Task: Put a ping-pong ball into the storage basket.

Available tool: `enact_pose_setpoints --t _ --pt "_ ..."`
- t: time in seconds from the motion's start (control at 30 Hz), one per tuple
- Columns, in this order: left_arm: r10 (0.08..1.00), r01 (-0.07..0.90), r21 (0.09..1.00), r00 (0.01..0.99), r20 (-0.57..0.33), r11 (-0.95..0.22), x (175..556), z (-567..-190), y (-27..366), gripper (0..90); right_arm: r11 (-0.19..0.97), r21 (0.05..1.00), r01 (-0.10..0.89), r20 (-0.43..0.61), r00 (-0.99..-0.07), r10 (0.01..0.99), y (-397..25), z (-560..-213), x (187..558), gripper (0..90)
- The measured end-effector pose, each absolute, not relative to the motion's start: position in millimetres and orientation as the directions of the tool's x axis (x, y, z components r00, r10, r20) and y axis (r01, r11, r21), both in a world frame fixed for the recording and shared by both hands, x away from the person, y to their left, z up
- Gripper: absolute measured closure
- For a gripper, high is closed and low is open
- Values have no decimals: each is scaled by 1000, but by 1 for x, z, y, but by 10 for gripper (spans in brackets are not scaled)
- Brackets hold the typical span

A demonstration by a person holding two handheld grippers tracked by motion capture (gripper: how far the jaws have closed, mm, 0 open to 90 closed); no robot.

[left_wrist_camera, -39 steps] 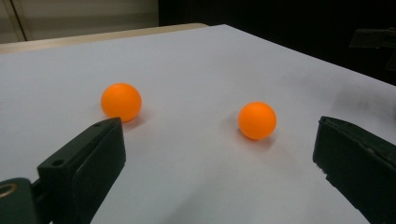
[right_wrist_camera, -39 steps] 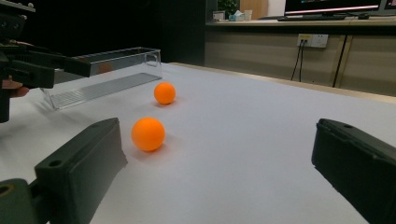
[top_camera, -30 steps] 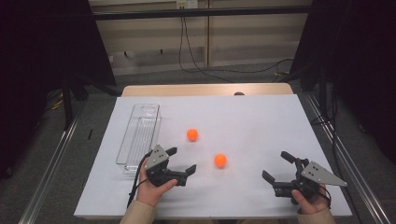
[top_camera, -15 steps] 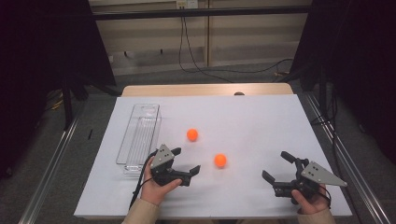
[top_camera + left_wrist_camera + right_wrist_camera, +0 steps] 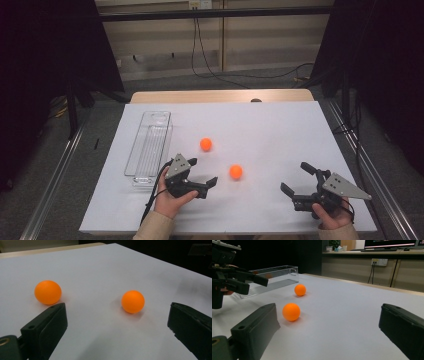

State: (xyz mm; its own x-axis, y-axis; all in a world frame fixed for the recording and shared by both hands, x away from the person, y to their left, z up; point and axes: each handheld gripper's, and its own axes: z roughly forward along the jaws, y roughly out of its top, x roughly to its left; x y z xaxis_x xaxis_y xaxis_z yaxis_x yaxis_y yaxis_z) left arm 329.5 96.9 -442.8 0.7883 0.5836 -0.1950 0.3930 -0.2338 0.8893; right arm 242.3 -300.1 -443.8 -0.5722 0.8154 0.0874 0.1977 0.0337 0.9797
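Left gripper [image 5: 202, 172], lower centre-left: jaws spread, near ball [image 5: 236, 172] just right | right gripper [image 5: 297, 179], lower right: spread, empty | far ball [image 5: 206, 144] mid-frame | clear tray [image 5: 148, 148] left, seemingly empty

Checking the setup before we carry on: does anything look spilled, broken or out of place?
Nothing stands out. Two orange balls lie loose on the white table, the clear tray sits flat and unbroken, nothing spilled.

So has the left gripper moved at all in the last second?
Yes. The left gripper has crept right, toward the nearer orange ball and away from the clear tray; neither of those has shifted on the table.
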Motion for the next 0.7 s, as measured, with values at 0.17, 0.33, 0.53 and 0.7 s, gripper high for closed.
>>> enact_pose_setpoints --t 0.17,0.33,0.53,0.7 --pt "573 394 886 795 -197 -243 331 -443 92 35 36 980 197 85 -572 816 -299 -444 242 18" --pt "569 398 883 798 -199 -250 332 -444 88 33 34 980 198 88 -574 814 -299 -444 242 19" --pt "569 399 882 798 -200 -250 334 -444 84 33 34 980 197 87 -574 814 -300 -444 242 18" --pt "569 400 880 798 -196 -258 334 -445 81 34 33 980 198 89 -575 813 -300 -444 242 18"
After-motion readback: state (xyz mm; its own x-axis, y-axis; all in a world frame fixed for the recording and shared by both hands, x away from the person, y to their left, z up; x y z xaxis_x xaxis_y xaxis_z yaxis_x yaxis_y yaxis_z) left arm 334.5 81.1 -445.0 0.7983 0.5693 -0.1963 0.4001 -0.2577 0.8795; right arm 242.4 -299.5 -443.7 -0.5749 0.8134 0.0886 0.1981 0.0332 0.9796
